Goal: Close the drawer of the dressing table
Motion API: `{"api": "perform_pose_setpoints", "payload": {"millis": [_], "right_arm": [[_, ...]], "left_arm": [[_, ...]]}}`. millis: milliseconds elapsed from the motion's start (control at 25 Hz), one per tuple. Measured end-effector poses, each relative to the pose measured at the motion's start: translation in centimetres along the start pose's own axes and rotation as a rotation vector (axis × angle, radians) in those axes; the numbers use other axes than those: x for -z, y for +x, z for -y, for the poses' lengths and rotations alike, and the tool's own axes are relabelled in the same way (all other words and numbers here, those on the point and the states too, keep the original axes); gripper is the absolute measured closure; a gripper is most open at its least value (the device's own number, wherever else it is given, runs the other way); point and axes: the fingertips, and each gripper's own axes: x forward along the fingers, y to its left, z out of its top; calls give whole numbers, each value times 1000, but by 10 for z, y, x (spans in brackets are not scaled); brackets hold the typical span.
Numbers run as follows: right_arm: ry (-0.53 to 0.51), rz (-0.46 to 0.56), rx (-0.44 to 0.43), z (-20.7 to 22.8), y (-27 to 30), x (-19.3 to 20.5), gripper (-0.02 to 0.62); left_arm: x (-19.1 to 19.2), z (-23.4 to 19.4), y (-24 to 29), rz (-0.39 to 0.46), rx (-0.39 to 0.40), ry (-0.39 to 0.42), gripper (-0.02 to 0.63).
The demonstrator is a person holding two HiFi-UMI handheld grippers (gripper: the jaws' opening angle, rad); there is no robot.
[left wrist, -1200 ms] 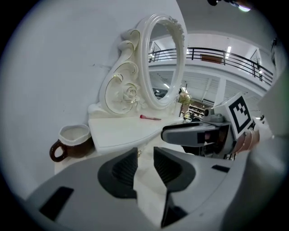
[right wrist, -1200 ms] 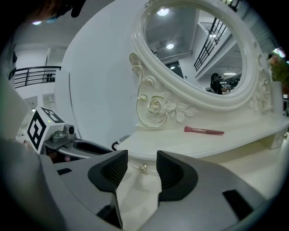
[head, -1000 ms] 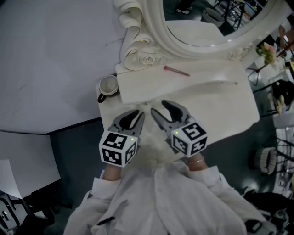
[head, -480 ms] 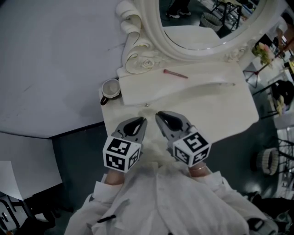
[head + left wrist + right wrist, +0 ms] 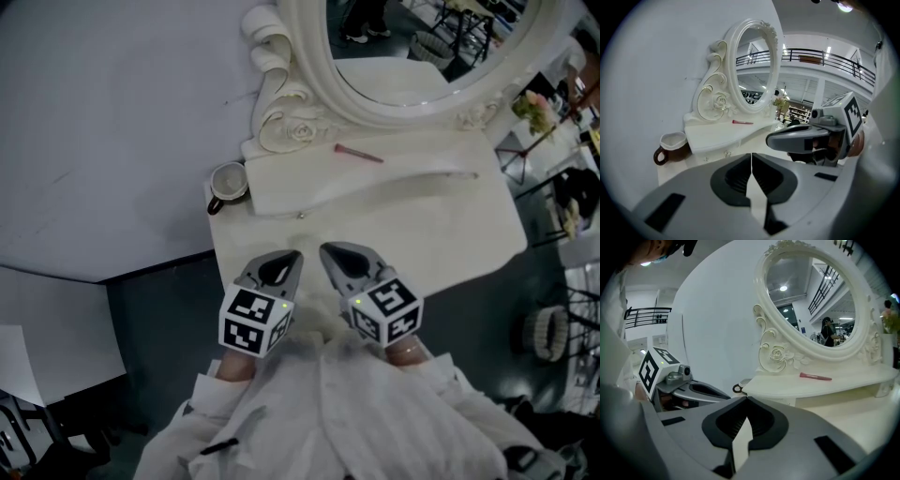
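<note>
Both tools have just clenched shut, empty: left tool (image 5: 292, 257) & right tool (image 5: 327, 250) sit at the bench's (image 5: 450, 234) near edge, short of the drawer (image 5: 723, 151) below the raised shelf (image 5: 394, 169). How far it's out is hard to tell from here. I'd press both tips square on its front, evenly, straight in.

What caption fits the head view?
Left gripper and right gripper, jaws just closed on nothing, side by side over the white dressing table with mug, pink stick and mirror.
</note>
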Motion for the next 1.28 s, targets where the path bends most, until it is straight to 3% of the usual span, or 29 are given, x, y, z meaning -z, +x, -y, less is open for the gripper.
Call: {"api": "perform_pose_setpoints", "payload": {"millis": [240, 1280], "right_arm": [[1, -15, -6, -4, 2, 5, 588], [22, -30, -31, -11, 2, 15, 589]], "left_arm": [[11, -4, 4, -38, -26, -1, 598], [18, 12, 7, -73, 30, 11, 600]]}}
